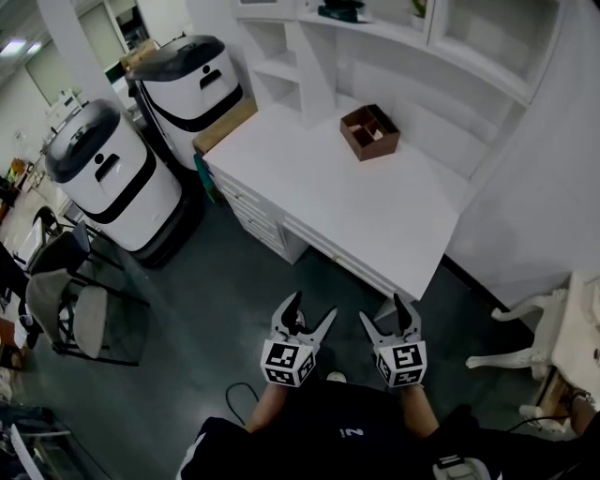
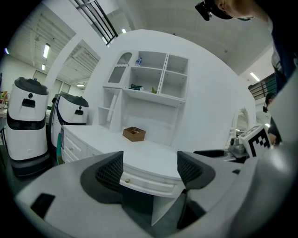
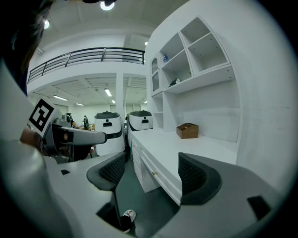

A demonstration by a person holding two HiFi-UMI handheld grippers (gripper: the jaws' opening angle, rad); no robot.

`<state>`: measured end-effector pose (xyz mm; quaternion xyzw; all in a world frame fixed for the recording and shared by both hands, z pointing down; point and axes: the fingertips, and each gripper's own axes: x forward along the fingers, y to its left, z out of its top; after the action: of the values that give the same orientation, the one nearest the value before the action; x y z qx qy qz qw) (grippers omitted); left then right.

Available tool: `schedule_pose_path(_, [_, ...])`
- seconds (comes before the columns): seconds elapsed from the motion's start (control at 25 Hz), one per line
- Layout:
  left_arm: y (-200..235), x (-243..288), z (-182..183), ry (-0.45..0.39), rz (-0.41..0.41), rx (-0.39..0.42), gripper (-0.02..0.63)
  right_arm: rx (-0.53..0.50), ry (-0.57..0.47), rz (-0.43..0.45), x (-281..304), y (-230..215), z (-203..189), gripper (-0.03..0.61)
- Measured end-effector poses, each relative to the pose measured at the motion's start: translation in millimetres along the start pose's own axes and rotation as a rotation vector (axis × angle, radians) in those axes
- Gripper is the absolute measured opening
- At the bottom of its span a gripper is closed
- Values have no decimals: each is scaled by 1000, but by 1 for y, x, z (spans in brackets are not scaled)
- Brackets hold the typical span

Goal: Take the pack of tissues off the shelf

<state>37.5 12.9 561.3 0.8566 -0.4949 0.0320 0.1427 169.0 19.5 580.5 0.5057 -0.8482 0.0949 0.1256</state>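
Note:
A dark green flat pack lies on the white shelf over the desk; it also shows as the pack in the left gripper view and the pack in the right gripper view. A small blue item stands one shelf higher. Which of the two is the tissues is too small to tell. My left gripper and right gripper hang side by side over the floor, short of the desk's front edge. Both are open and hold nothing: left gripper, right gripper.
The white desk carries a brown wooden box. Two white-and-black robots stand left of the desk, with a chair nearer me. A white chair stands at the right. A shoe shows on the dark floor.

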Motion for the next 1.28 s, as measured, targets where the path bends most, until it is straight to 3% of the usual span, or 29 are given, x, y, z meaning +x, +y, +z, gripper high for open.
schedule_pose_path(0.4, [90, 83, 50, -1, -64, 17, 359, 12, -20, -83, 105, -28, 55, 347])
schedule_pose_path(0.64, [140, 129, 85, 0, -143, 51, 359, 55, -40, -138, 165, -30, 86, 341])
schedule_pose_path(1.08, [207, 190, 121, 9, -258, 90, 359, 88, -37, -231, 246, -31, 109, 336])
schedule_pose_path(1.28, [227, 204, 124, 20, -254, 86, 359, 90, -20, -242, 265, -31, 110, 333])
